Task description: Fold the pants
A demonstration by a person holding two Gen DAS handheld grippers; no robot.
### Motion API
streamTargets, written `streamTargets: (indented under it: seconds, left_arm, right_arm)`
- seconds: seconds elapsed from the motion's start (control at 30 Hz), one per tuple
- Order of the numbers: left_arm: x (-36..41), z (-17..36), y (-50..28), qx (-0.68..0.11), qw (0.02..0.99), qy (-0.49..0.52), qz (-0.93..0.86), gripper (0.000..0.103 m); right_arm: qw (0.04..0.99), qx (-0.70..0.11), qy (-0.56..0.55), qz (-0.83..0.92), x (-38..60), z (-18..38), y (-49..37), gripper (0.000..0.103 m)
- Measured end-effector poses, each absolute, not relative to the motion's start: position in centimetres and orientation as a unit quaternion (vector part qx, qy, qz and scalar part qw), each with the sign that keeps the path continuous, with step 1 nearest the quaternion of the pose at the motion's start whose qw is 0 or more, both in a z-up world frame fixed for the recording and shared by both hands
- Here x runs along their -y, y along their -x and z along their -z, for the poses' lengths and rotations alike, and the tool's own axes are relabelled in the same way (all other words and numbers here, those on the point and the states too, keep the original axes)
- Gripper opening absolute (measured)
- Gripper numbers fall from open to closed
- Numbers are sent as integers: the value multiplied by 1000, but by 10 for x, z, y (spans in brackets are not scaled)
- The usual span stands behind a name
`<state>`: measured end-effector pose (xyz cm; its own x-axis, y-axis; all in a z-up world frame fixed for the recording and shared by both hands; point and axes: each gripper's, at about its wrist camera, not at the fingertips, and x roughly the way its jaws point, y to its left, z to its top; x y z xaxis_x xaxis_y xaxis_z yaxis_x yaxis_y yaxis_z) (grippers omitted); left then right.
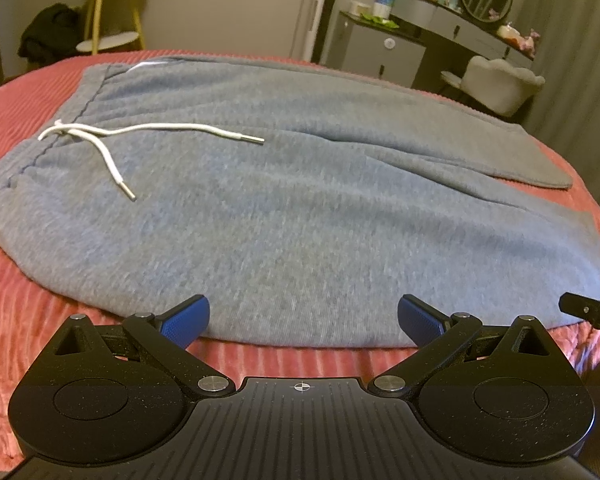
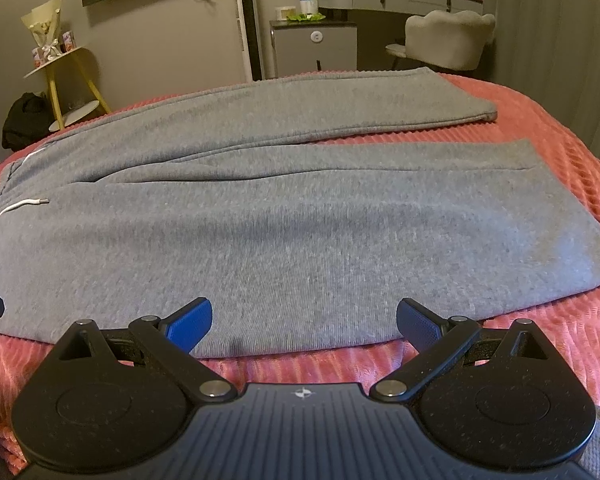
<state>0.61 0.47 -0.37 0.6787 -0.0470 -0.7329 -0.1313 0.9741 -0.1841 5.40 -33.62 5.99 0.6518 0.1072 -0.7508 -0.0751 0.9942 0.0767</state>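
Grey pants (image 1: pixel 300 208) spread flat on pink bedspread (image 1: pixel 40 320), white drawstring (image 1: pixel 112 136) lying loose near waistband, left gripper (image 1: pixel 303 320) and right gripper (image 2: pixel 304 322) both spread wide, empty, poised at near edge of pants

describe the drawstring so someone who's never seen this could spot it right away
Start at the pink ribbed bedspread and the grey sweatpants spread flat across it. At their waistband lies the white drawstring: the only white cord there, two loose metal-tipped ends.

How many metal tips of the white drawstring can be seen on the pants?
2. One metal tip lies far out on the pants, toward the legs; the other lies nearer the waistband, closer to the camera.
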Motion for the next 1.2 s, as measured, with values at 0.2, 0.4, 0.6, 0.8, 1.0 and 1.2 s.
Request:
streamTargets:
  seconds: [0.2,0.4,0.6,0.8,1.0,1.2]
  left_arm:
    - [-4,4,-8,-405,908,109,-21,103]
    - [-1,6,-13,-418,903,99,-24,103]
    - [3,3,-24,-427,900,78,-30,103]
    - [-8,-34,-64,-368,916,144,-69,103]
    - [-35,-36,-139,-341,906,200,-152,103]
    - [-76,11,-167,-288,911,174,-240,103]
  right_arm:
    - [906,-420,-22,-51,336,-57,-58,99]
    - [901,-431,-25,-50,337,-52,-70,99]
    - [889,-455,-16,-51,335,-38,-88,99]
    - [875,-482,-11,-44,333,-13,-112,99]
    - [854,-518,-12,-48,333,-7,-131,99]
    - [845,-522,-108,-56,363,-51,-224,99]
